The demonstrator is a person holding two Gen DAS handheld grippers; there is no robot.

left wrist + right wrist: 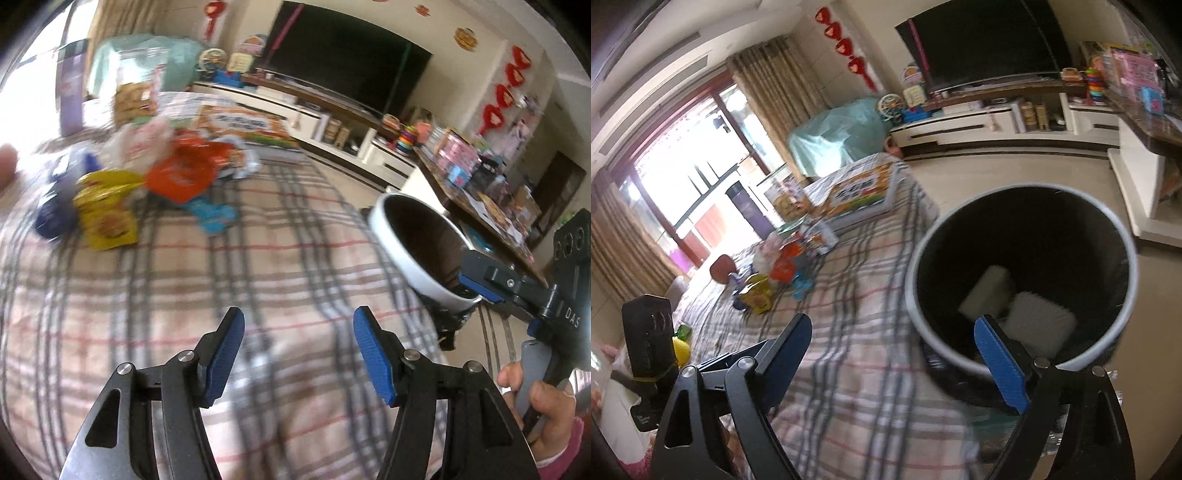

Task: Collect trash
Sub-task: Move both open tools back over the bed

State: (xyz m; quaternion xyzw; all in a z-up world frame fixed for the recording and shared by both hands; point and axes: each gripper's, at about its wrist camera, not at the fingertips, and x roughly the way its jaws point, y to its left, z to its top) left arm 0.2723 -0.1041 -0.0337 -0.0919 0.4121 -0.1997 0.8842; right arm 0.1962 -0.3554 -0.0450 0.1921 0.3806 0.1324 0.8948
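Note:
A pile of snack wrappers lies on the plaid tablecloth (pixel 258 258): a yellow packet (pixel 105 218), an orange wrapper (pixel 181 175), a light blue wrapper (pixel 216 216) and a dark blue one (pixel 55 218). The pile also shows in the right wrist view (pixel 768 280). A white bin with a black liner (pixel 391 236) stands off the table's right edge; inside it lie two pale pieces of trash (pixel 1038 325). My left gripper (pixel 297 350) is open and empty above bare cloth, short of the pile. My right gripper (pixel 894 354) is open and empty at the bin's near rim (pixel 1100 360).
A colourful flat box (pixel 243 125) and a biscuit pack (pixel 135 98) lie behind the pile, next to a purple flask (pixel 70 96). A TV cabinet (pixel 997 125) and a cluttered side table (pixel 491 199) line the far floor. A yellow-green object (pixel 681 345) lies at the table's left.

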